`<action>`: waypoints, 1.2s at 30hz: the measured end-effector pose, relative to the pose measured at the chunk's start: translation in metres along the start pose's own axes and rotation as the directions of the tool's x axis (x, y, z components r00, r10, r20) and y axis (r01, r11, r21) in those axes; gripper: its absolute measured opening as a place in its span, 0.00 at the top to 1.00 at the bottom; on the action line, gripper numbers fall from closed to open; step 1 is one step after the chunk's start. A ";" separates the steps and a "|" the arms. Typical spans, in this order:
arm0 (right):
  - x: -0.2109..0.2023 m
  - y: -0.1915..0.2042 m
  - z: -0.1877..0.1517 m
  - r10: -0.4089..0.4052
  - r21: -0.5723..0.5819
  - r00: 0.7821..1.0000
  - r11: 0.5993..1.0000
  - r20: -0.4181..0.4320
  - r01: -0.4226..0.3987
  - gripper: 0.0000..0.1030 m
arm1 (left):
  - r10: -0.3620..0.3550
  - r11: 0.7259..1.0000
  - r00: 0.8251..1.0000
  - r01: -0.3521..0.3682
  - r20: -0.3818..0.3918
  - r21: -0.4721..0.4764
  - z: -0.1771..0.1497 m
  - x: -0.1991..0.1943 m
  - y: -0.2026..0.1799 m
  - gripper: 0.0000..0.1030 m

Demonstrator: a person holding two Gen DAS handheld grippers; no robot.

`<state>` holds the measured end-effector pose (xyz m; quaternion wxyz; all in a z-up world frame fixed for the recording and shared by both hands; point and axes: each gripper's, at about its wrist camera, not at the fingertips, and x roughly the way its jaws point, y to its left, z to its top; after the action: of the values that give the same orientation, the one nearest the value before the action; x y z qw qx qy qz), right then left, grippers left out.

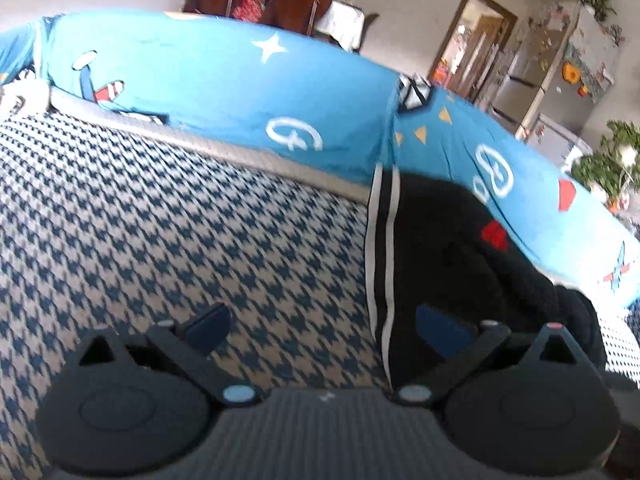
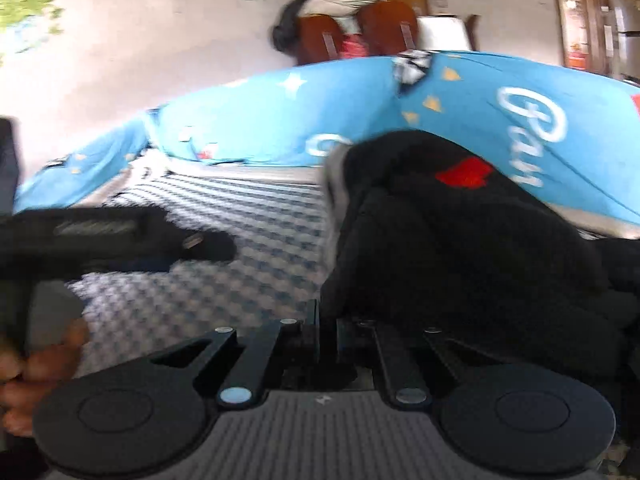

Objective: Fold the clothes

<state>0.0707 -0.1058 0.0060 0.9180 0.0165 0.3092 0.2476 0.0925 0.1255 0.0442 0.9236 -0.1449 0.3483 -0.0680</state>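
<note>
Clenched on black garment (image 2: 460,248), right gripper (image 2: 326,330) shows its red patch (image 2: 464,174); only left view reveals white stripes (image 1: 380,240), left gripper (image 1: 324,326) released.

Left gripper (image 1: 322,328) hangs wide open over houndstooth cover (image 1: 180,220); black garment (image 1: 452,248) with white side stripes lies against blue cartoon-print cushion (image 1: 240,80).

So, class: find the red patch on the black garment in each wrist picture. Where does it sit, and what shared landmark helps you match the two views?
Left wrist view: the red patch sits right of centre, on the black garment near the blue cushion.
Right wrist view: the red patch sits upper right of centre, on top of the bunched black garment.
Shared landmark: the blue cushion's black-and-white emblem.
</note>
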 end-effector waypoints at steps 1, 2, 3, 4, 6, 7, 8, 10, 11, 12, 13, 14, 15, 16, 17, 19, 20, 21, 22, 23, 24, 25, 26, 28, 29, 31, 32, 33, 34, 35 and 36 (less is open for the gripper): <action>0.000 0.005 0.000 0.035 -0.004 0.999 0.999 -0.005 -0.035 0.90 | 0.005 1.000 1.000 -0.005 0.012 -0.004 0.002 -0.002 0.002 0.00; 0.000 0.010 -0.001 0.064 -0.014 0.998 0.998 -0.014 -0.064 0.90 | 0.010 1.000 1.000 -0.009 0.022 -0.008 0.004 -0.004 0.004 0.00; -0.001 0.016 -0.002 0.090 -0.031 0.996 0.995 -0.027 -0.091 0.90 | 0.014 1.000 0.999 -0.014 0.031 -0.013 0.006 -0.006 0.007 0.00; -0.001 0.021 -0.003 0.115 -0.048 0.992 0.992 -0.040 -0.117 0.90 | 0.016 1.000 0.999 -0.015 0.036 -0.020 0.007 -0.007 0.009 0.00; -0.001 0.033 -0.007 0.166 -0.088 0.983 0.981 -0.082 -0.173 0.90 | 0.015 0.999 0.999 -0.013 0.042 -0.038 0.009 -0.008 0.012 0.00; -0.002 0.039 -0.010 0.190 -0.105 0.976 0.974 -0.103 -0.201 0.90 | 0.010 0.999 0.999 -0.009 0.041 -0.043 0.010 -0.008 0.013 0.00; -0.003 0.046 -0.014 0.212 -0.124 0.969 0.966 -0.127 -0.228 0.90 | 0.006 0.999 0.999 -0.005 0.040 -0.037 0.009 -0.008 0.012 0.00; -0.004 0.058 -0.024 0.231 -0.156 0.958 0.954 -0.169 -0.258 0.90 | -0.003 1.000 0.999 0.003 0.036 -0.026 0.008 -0.007 0.009 0.00; -0.005 0.063 -0.030 0.235 -0.169 0.953 0.949 -0.190 -0.267 0.90 | -0.007 1.000 0.999 0.008 0.035 -0.020 0.007 -0.007 0.008 0.00; -0.006 0.068 -0.036 0.237 -0.180 0.948 0.944 -0.211 -0.277 0.90 | -0.014 1.000 0.999 0.014 0.034 -0.013 0.006 -0.006 0.006 0.00; -0.006 0.070 -0.040 0.238 -0.181 0.943 0.942 -0.231 -0.282 0.89 | -0.022 1.000 0.999 0.023 0.033 -0.007 0.006 -0.006 0.005 0.00; -0.007 0.071 -0.042 0.240 -0.180 0.939 0.941 -0.247 -0.288 0.87 | -0.030 1.000 0.999 0.030 0.030 -0.004 0.005 -0.005 0.004 0.00; -0.008 0.072 -0.044 0.239 -0.182 0.936 0.940 -0.256 -0.290 0.84 | -0.038 0.999 0.999 0.038 0.025 0.000 0.004 -0.004 0.002 0.00; -0.012 0.073 -0.044 0.232 -0.189 0.939 0.940 -0.253 -0.283 0.84 | -0.044 0.999 0.999 0.044 0.015 0.006 0.002 -0.003 0.001 0.00; -0.015 0.074 -0.045 0.225 -0.196 0.942 0.941 -0.249 -0.277 0.84 | -0.047 0.999 0.999 0.047 0.005 0.014 0.000 -0.001 -0.001 0.00; -0.024 0.073 -0.042 0.226 -0.192 0.946 0.943 -0.233 -0.273 0.80 | -0.049 0.998 0.999 0.049 -0.013 0.028 -0.004 0.002 -0.004 0.00; -0.029 0.071 -0.039 0.231 -0.188 0.947 0.943 -0.222 -0.274 0.76 | -0.047 0.998 0.999 0.048 -0.019 0.033 -0.005 0.004 -0.005 0.00; -0.035 0.070 -0.037 0.228 -0.191 0.952 0.944 -0.206 -0.268 0.70 | -0.046 0.998 0.999 0.047 -0.025 0.038 -0.007 0.005 -0.006 0.00; -0.041 0.069 -0.036 0.218 -0.198 0.957 0.946 -0.191 -0.255 0.67 | -0.045 0.998 0.999 0.046 -0.030 0.042 -0.008 0.006 -0.007 0.00; -0.047 0.068 -0.035 0.208 -0.205 0.962 0.948 -0.175 -0.243 0.63 | -0.045 0.998 0.998 0.047 -0.031 0.045 -0.009 0.007 -0.008 0.00; -0.052 0.065 -0.033 0.195 -0.211 0.968 0.951 -0.159 -0.226 0.63 | -0.046 0.998 0.998 0.047 -0.032 0.048 -0.010 0.007 -0.009 0.00; -0.058 0.061 -0.031 0.177 -0.212 0.974 0.956 -0.139 -0.204 0.62 | -0.047 0.998 0.998 0.048 -0.033 0.050 -0.010 0.007 -0.009 0.00; -0.062 0.056 -0.029 0.161 -0.207 0.979 0.961 -0.123 -0.184 0.62 | -0.048 0.997 0.998 0.050 -0.035 0.051 -0.011 0.007 -0.009 0.00; -0.070 0.044 -0.024 0.122 -0.195 0.988 0.971 -0.090 -0.137 0.62 | -0.053 0.997 0.998 0.055 -0.044 0.052 -0.012 0.009 -0.010 0.00; -0.072 0.040 -0.021 0.097 -0.184 0.993 0.977 -0.074 -0.109 0.62 | -0.056 0.997 0.997 0.058 -0.050 0.052 -0.013 0.010 -0.011 0.00; -0.078 0.031 -0.015 0.047 -0.160 0.998 0.986 -0.042 -0.053 0.62 | -0.061 0.996 0.996 0.065 -0.063 0.053 -0.015 0.012 -0.012 0.00; -0.080 0.027 -0.012 0.021 -0.148 0.999 0.989 -0.027 -0.025 0.61 | -0.064 0.996 0.995 0.068 -0.070 0.053 -0.016 0.014 -0.013 0.00; -0.083 0.023 -0.009 -0.005 -0.135 1.000 0.991 -0.012 0.003 0.61 | -0.067 0.996 0.995 0.071 -0.076 0.054 -0.017 0.015 -0.014 0.00; -0.085 0.016 -0.006 -0.031 -0.114 1.000 0.993 0.004 0.031 0.62 | -0.070 0.996 0.994 0.074 -0.083 0.054 -0.018 0.016 -0.015 0.00; -0.088 0.010 -0.003 -0.061 -0.098 0.998 0.993 0.020 0.063 0.61 | -0.072 0.995 0.993 0.077 -0.089 0.056 -0.019 0.017 -0.015 0.00; -0.090 0.004 0.000 -0.093 -0.081 0.995 0.992 0.037 0.096 0.61 | -0.073 0.995 0.993 0.079 -0.092 0.066 -0.020 0.018 -0.017 0.00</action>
<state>0.0073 -0.1446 0.0575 0.9335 -0.0320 0.2841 0.2163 0.0916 0.1004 0.0242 0.9083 -0.1224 0.3810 -0.1217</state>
